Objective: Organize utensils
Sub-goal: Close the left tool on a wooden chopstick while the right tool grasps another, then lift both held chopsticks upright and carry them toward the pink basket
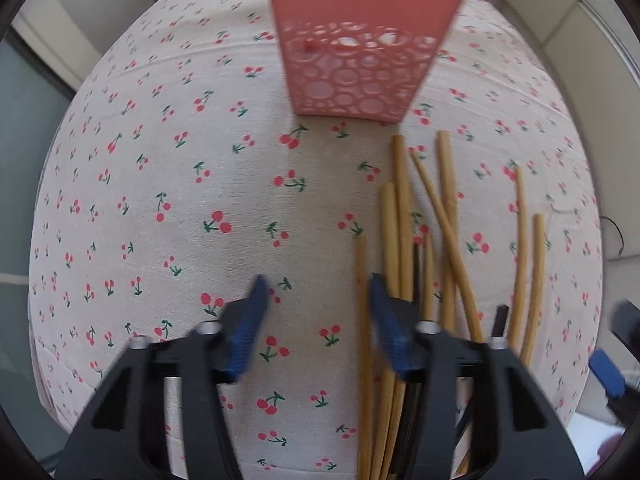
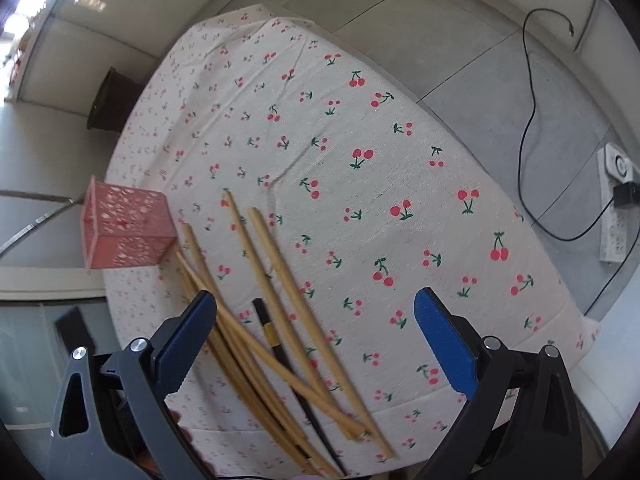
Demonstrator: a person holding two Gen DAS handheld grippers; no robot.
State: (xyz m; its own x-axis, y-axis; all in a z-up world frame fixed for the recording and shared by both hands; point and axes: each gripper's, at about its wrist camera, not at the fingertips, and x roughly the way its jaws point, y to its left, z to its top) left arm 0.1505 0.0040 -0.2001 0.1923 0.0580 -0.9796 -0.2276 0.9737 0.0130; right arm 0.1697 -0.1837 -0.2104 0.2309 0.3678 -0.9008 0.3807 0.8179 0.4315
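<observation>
A pink perforated holder [image 1: 356,60] stands upright on the cherry-print tablecloth [image 1: 180,200], far ahead of my left gripper [image 1: 318,284]. Several bamboo chopsticks [image 1: 404,220] lie loose to its right. One chopstick [image 1: 362,320] runs between the left jaws, close beside the right pad; the jaws stand partly apart and do not pinch it. In the right wrist view my right gripper [image 2: 316,296] is wide open above the bamboo chopsticks [image 2: 280,280] and a black chopstick [image 2: 268,328] with a yellow band. The holder [image 2: 124,232] sits at the left table edge.
The table's right edge drops to a grey tiled floor with a black cable [image 2: 528,120] and a white power strip [image 2: 616,216]. A dark object [image 2: 112,100] stands on the floor beyond the table. The cloth [image 2: 380,160] right of the chopsticks bears nothing.
</observation>
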